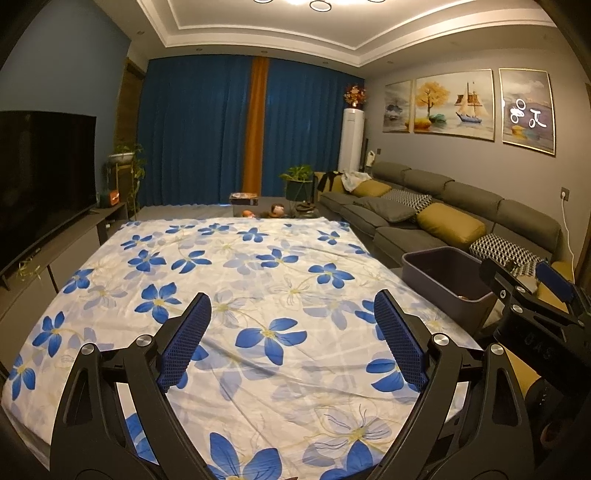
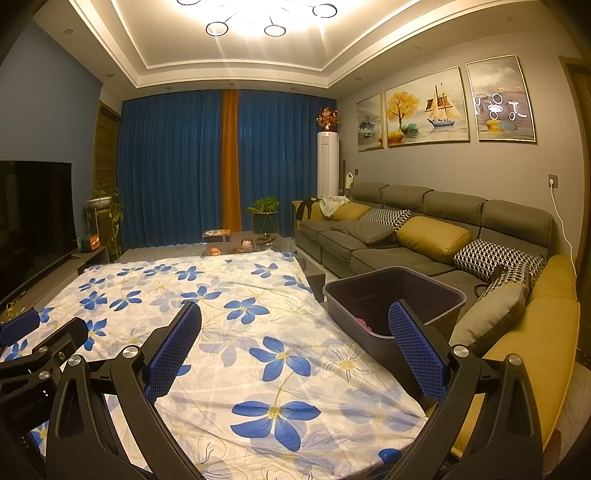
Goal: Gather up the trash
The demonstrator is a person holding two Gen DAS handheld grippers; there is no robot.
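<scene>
Flowered cloth (image 2: 258, 295); bin (image 2: 395, 295) beside sofa (image 2: 406, 236).

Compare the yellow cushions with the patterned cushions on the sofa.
The yellow cushions are plain and look larger and plumper; the patterned cushions carry a black-and-white weave and look smaller and flatter. Both kinds lean against the backrest of the grey sofa.

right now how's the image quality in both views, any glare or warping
Left wrist view: heavy fisheye bending, dark corners, warm dim light; ceiling lamp reflects as white rings on the right-hand framed picture. Right wrist view: ceiling light blows out white overhead, the same rings glare on that picture, and the bin and floral cloth stay sharp.
</scene>
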